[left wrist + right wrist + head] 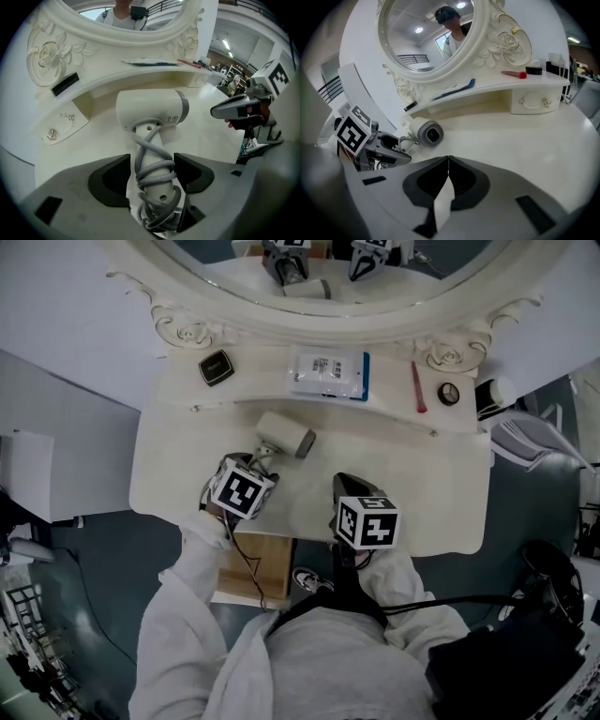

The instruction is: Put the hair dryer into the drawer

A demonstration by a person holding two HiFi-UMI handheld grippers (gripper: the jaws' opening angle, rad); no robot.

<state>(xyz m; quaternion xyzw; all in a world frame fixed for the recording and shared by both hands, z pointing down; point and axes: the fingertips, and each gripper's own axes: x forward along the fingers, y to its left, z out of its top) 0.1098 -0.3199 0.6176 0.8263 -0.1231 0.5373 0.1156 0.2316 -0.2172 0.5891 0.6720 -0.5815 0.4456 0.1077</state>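
The white hair dryer [286,435] lies on the cream dressing table [431,493], its grey cord wound round the handle. In the left gripper view the handle [152,164] stands between the wide jaws of my left gripper [152,171], and the left pad shows a small gap. The left gripper [260,460] is open over the handle. My right gripper [352,486] hovers to the dryer's right, shut with nothing in it [448,159]; the dryer's nozzle [427,133] faces it. A wooden drawer [255,568] shows pulled out below the table's front edge.
The raised shelf under the oval mirror [337,277] carries a black case [216,367], a white packet [328,374], a red pen [418,388] and a small round tin [449,393]. Small knobbed drawers [533,101] sit under that shelf's ends.
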